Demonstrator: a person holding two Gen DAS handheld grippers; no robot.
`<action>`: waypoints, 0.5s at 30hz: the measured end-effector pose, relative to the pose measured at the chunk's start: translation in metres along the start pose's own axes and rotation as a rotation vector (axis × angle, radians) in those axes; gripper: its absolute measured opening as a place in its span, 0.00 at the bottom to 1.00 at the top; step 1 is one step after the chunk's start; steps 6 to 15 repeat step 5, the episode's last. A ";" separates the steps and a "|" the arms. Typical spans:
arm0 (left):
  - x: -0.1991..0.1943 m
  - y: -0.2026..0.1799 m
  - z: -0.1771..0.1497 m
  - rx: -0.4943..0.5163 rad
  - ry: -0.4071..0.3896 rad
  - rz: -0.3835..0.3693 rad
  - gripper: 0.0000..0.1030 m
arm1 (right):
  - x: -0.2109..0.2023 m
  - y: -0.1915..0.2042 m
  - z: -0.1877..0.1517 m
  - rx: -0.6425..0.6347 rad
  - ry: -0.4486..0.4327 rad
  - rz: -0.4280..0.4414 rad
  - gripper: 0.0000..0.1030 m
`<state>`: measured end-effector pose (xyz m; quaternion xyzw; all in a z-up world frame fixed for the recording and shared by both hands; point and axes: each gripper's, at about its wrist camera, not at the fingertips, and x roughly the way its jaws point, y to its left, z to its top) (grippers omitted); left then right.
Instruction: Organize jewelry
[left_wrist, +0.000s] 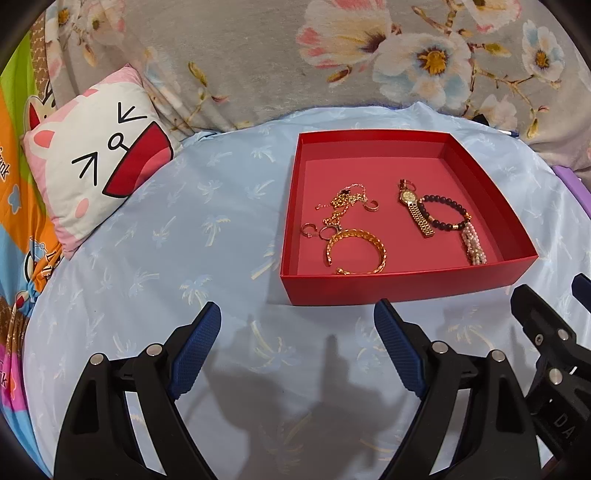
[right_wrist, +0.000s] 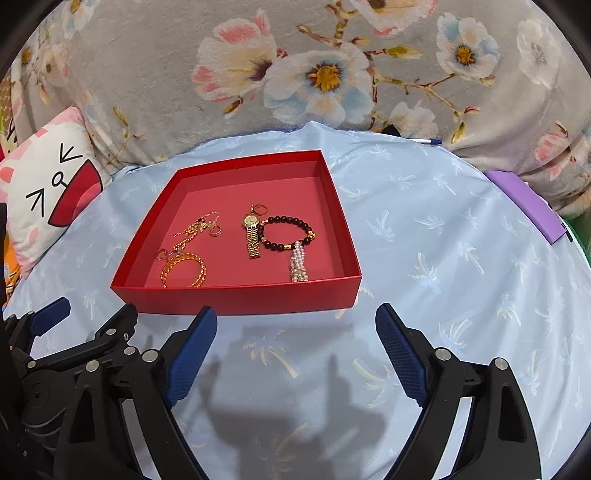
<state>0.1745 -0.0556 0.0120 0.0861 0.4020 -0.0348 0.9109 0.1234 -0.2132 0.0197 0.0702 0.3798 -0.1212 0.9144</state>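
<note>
In red tray (left_wrist: 402, 291): gold bangle (left_wrist: 356, 251), watch (left_wrist: 415, 210), bead bracelet (left_wrist: 443, 214); both grippers' fingers (left_wrist: 197, 347) spread, empty.

Gold chains (left_wrist: 341, 206): tangled heap, separate strands too fine to count. Small rings (right_wrist: 260, 209) behind the watch (right_wrist: 252, 232): number unclear. Purple box (right_wrist: 524, 205): right end cut by lens rim. Cat pillow (right_wrist: 48, 192): left part out of frame. Pen (right_wrist: 428, 141): mostly hidden under the floral blanket (right_wrist: 221, 110).
</note>
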 end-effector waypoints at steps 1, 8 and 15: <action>0.001 0.001 0.000 -0.005 0.005 -0.003 0.80 | 0.000 0.000 0.000 0.002 0.001 0.002 0.83; 0.001 0.001 -0.001 -0.008 0.005 0.000 0.80 | 0.001 0.002 0.001 -0.004 0.009 0.000 0.84; 0.001 0.001 -0.001 -0.008 0.005 0.000 0.80 | 0.001 0.002 0.001 -0.004 0.009 0.000 0.84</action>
